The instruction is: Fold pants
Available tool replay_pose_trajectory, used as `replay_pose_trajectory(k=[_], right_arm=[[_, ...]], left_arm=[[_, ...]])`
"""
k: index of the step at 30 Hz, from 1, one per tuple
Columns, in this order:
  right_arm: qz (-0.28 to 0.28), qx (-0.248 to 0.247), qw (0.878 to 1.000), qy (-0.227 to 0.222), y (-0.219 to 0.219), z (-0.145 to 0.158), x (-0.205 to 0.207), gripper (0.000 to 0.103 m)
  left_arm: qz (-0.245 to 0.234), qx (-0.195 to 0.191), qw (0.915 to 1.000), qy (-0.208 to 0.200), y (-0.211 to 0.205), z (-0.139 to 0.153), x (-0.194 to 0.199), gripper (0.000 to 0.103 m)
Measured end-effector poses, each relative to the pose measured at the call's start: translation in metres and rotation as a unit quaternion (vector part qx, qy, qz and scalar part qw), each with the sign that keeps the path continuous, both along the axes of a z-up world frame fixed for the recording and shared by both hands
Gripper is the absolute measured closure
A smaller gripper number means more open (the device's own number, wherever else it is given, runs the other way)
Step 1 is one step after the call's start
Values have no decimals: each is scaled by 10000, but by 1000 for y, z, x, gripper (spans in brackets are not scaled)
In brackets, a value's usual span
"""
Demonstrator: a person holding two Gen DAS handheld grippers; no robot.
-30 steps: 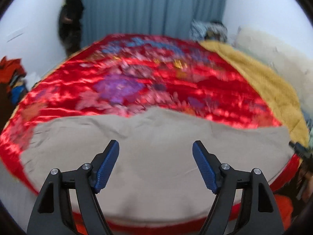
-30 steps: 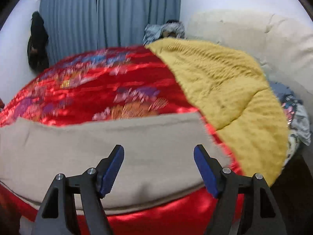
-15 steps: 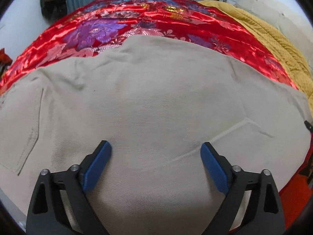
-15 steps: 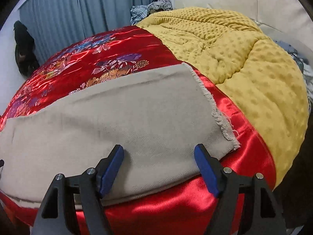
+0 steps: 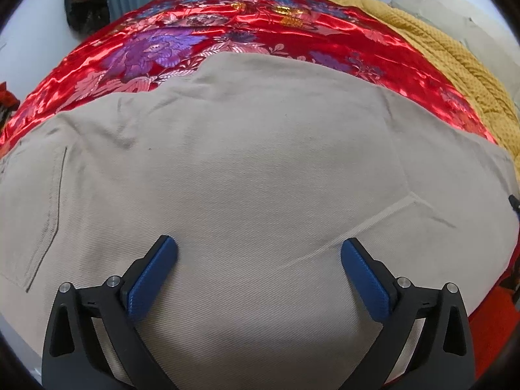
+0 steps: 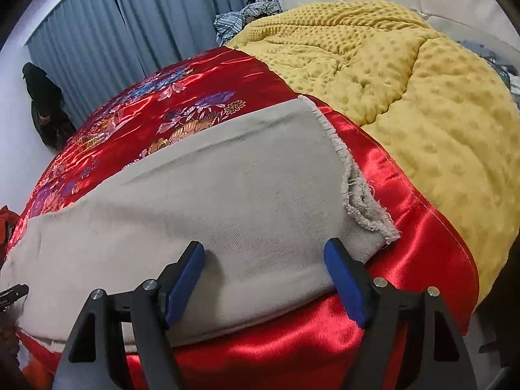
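Observation:
Beige pants (image 5: 253, 169) lie flat across the near edge of a bed with a red floral satin cover (image 5: 195, 39). In the left wrist view the seat with a back pocket (image 5: 35, 214) fills the frame. My left gripper (image 5: 258, 253) is open, low over the fabric near the waist end. In the right wrist view the leg end (image 6: 227, 195) with its frayed hem (image 6: 360, 195) lies near the bed's front edge. My right gripper (image 6: 264, 256) is open, its blue pads straddling the near edge of the leg just left of the hem.
A yellow dotted blanket (image 6: 406, 81) covers the right side of the bed. Grey-blue curtains (image 6: 136, 32) hang behind. A bundle of clothes (image 6: 247, 16) sits at the far end. A dark garment (image 6: 45, 104) hangs at the left wall.
Both grippers have come down and forward, close to the pants. The pants now fill much more of each view. Both grippers stay open.

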State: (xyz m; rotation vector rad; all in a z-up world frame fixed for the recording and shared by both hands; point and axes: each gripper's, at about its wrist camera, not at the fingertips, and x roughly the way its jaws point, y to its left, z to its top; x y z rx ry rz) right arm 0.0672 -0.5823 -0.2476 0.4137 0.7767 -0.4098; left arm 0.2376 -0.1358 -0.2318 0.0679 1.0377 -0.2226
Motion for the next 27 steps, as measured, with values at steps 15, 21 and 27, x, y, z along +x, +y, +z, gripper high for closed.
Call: replay_pose_trajectory(k=[15, 21, 27], right_arm=[[6, -53, 10000, 31, 0, -1, 1, 27], [7, -140, 9998, 131, 1, 1, 4, 26], [-100, -661, 9978, 17, 13, 37, -9, 26]], left_arm=[[-449, 271, 9979, 385, 2, 11, -30, 1], [-754, 303, 9959, 407, -3, 26, -49, 2], [-1036, 129, 9945, 109, -23, 53, -54, 2]])
